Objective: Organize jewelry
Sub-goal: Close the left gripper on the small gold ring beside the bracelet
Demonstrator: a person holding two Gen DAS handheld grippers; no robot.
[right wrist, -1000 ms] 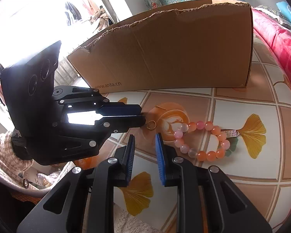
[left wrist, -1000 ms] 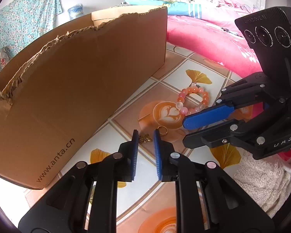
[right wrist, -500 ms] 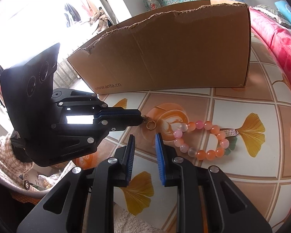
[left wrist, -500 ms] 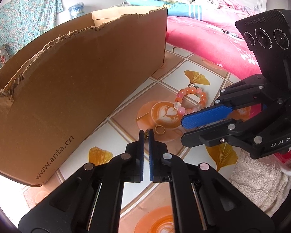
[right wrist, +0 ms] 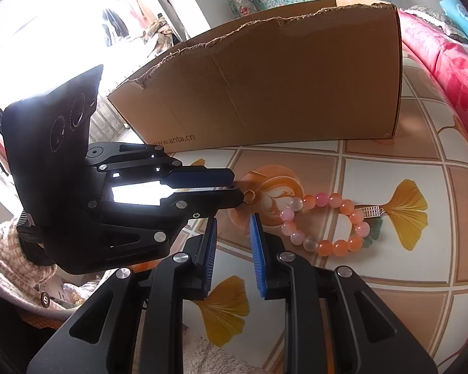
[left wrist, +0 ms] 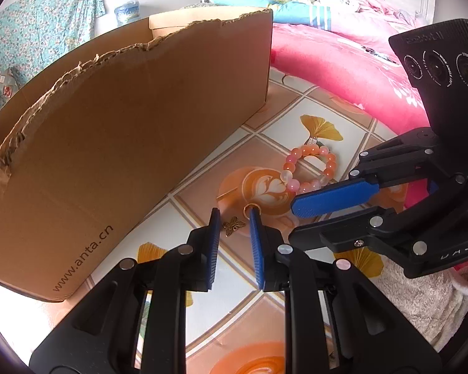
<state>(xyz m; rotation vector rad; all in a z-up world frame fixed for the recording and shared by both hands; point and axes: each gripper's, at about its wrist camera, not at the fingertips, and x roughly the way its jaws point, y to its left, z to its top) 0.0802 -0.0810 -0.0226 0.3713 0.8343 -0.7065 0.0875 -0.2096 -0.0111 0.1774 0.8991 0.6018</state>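
1. underfoot, a glossy floor cloth printed with coffee cups and yellow ginkgo leaves (left wrist: 315,131) carries a torn brown cardboard box (left wrist: 124,143), with a pink quilted bed (left wrist: 343,62) behind
2. a small bronze butterfly charm (left wrist: 233,225) lies on the cloth between the left gripper (left wrist: 234,229) pads, untouched; its jaws have just been opening and stand slightly apart
3. a small gold ring (right wrist: 249,195) sits at that gripper's tip
4. a pink and orange bead bracelet (right wrist: 324,224) lies just beside the right gripper (right wrist: 232,237), whose jaws stand narrowly apart, holding nothing
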